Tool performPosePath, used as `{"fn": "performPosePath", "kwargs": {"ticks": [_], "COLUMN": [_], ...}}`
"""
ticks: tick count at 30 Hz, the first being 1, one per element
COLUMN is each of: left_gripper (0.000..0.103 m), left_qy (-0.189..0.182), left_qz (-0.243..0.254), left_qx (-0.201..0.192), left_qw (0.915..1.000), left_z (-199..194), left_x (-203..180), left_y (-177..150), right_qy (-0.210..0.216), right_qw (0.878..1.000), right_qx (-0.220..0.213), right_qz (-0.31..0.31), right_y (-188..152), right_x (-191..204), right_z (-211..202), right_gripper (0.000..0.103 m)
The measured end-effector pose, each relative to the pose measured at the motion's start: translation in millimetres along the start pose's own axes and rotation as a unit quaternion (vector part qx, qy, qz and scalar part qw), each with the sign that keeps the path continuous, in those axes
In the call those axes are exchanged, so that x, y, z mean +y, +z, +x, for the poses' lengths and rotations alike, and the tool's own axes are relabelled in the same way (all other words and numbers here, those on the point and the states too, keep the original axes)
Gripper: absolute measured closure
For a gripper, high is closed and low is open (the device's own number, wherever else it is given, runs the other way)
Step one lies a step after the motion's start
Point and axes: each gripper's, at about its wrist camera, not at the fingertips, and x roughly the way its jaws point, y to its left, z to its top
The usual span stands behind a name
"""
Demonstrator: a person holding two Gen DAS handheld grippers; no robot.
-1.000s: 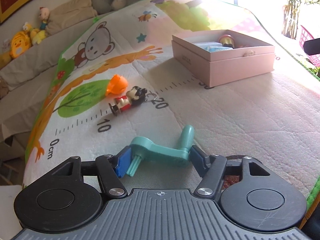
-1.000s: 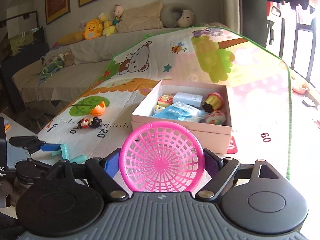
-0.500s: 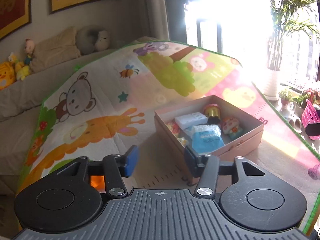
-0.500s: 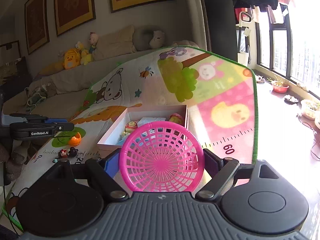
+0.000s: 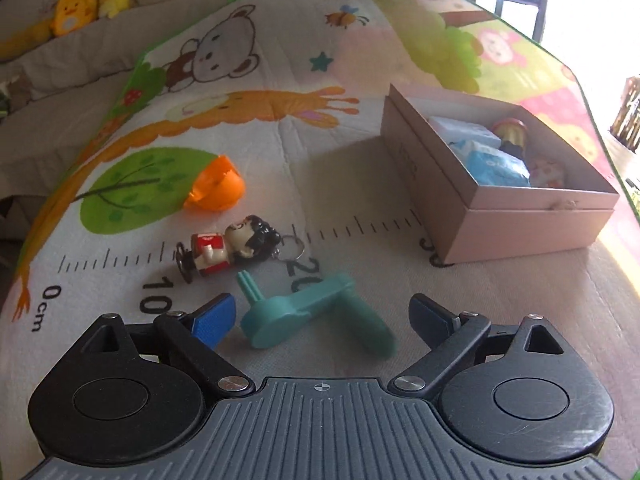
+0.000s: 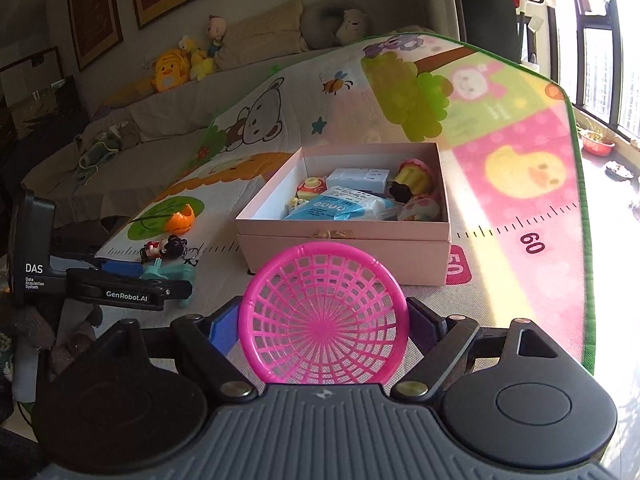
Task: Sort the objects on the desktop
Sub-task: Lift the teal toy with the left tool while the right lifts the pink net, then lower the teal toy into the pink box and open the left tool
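Spread over the floor, a cartoon play mat [image 5: 280, 148] printed with a ruler is carrying everything. The left gripper [image 5: 320, 318] is hovering low with its jaws wide apart, straddling a teal crank handle [image 5: 304, 312] lying on the mat, neither finger touching it. Just beyond are lying a doll keychain [image 5: 228, 246] and an orange shell [image 5: 216, 184]. The right gripper [image 6: 324, 330] is clamping a pink mesh basket [image 6: 324, 320] between its fingers. Farther out, an open pink box [image 6: 344, 250] is holding a blue packet [image 6: 340, 208], a white carton [image 6: 358, 178], a cupcake toy [image 6: 412, 174] and small figures.
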Motion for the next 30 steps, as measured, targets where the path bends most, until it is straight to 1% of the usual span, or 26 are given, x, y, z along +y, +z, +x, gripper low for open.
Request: {"fn": "performPosePath", "kwargs": {"ticks": [2,3,5,9,12,14,15,17,18,19,20,21,23,25,27,28,29,30], "left_gripper": [0.006,0.009,0.023,0.025,0.03,0.031,0.031,0.055,0.084,0.084,0.082,0.081,0.081,0.081,0.078,0.073,0.059,0.043], "left_qy": [0.026,0.034,0.037,0.026,0.012,-0.011,-0.032,-0.068,-0.085,-0.106,-0.121,-0.127,-0.118,-0.124,-0.131,-0.127,-0.123,-0.123], "left_qz": [0.005,0.009,0.015,0.024,0.033,0.047,0.057,0.082,0.089,0.091,0.092,0.097,0.11,0.097,0.087,0.091,0.097,0.102], "left_qx": [0.001,0.002,0.008,0.003,-0.009,-0.021,-0.031,-0.057,-0.066,-0.072,-0.079,-0.09,-0.116,-0.12,-0.121,-0.125,-0.128,-0.125], "left_qw": [0.9997,0.9994,0.9992,0.9994,0.9993,0.9986,0.9974,0.9927,0.9902,0.9876,0.9853,0.9831,0.9801,0.9803,0.9801,0.9797,0.9794,0.9792], "left_z": [6.3,8.6,11.4,5.2,-7.9,-26.8,-40.0,-61.8,-68.6,-72.1,-72.7,-70.6,-61.8,-52.4,-49.0,-49.8,-51.4,-52.8], "left_x": [-8.5,-11.4,-14.0,-11.2,-10.3,-14.0,-18.1,-29.3,-35.1,-40.9,-46.4,-55.2,-69.8,-71.3,-65.8,-61.1,-57.5,-54.2], "left_y": [2.6,2.8,1.4,-4.1,-9.9,-11.2,-8.9,1.6,11.0,22.6,33.6,46.6,69.1,88.0,95.7,93.8,89.4,82.4], "right_qy": [-0.001,-0.002,-0.004,-0.009,-0.012,-0.014,-0.014,-0.016,-0.017,-0.018,-0.02,-0.022,-0.034,-0.041,-0.046,-0.047,-0.049,-0.051], "right_qw": [1.0,1.0,1.0,1.0,1.0,1.0,1.0,1.0,0.999,0.999,0.998,0.998,0.996,0.995,0.995,0.995,0.995,0.995], "right_qx": [0.003,0.003,0.001,0.002,0.002,-0.001,-0.004,-0.021,-0.031,-0.044,-0.056,-0.066,-0.084,-0.091,-0.09,-0.089,-0.085,-0.083], "right_qz": [0.0,-0.001,-0.006,-0.005,-0.008,-0.014,-0.015,-0.017,-0.016,-0.013,-0.011,-0.011,-0.013,-0.016,-0.025,-0.028,-0.03,-0.03], "right_y": [-0.8,-1.5,-3.5,-4.3,-3.6,-1.8,0.2,7.9,12.3,18.6,24.3,29.2,38.7,43.8,45.2,45.2,45.3,45.3], "right_x": [2.3,2.8,3.8,0.1,-2.0,-2.8,-3.9,-8.1,-10.0,-12.4,-14.8,-16.5,-18.6,-19.1,-18.4,-18.6,-18.9,-19.7], "right_z": [1.1,1.1,-0.6,-3.7,-6.8,-13.7,-18.6,-33.2,-40.1,-47.9,-54.2,-58.8,-65.7,-68.0,-67.7,-66.6,-64.0,-61.7], "right_gripper": [0.019,0.019,0.019,0.019,0.019,0.019,0.019,0.019,0.019,0.019,0.019,0.019,0.019,0.019,0.019,0.019,0.019,0.019]}}
